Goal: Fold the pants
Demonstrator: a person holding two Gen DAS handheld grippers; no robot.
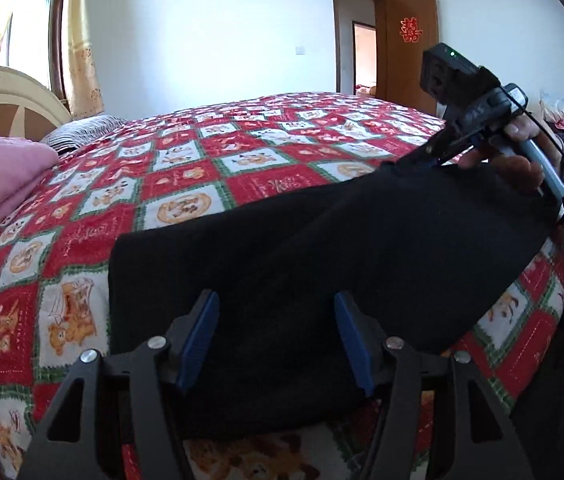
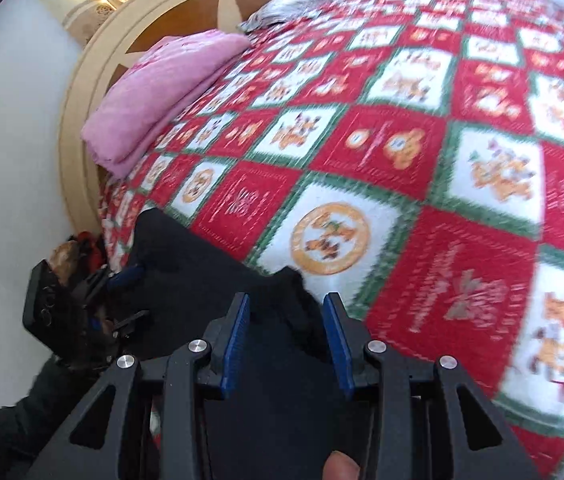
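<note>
Black pants (image 1: 322, 264) lie across the near edge of the bed, on the red, white and green patterned cover. My left gripper (image 1: 275, 344) is open, its blue pads either side of the pants' near part. My right gripper (image 2: 286, 340) is open, with a raised fold of the black pants (image 2: 290, 304) between its blue pads. In the left wrist view the right gripper (image 1: 434, 156) is at the pants' far right corner, which is lifted off the cover. In the right wrist view the left gripper (image 2: 121, 280) sits at the pants' left end.
A folded pink blanket (image 2: 161, 92) and a striped pillow (image 1: 81, 132) lie by the cream headboard (image 1: 5, 100). The bedcover (image 1: 241, 160) stretches far beyond the pants. A brown door (image 1: 410, 52) stands open in the back wall.
</note>
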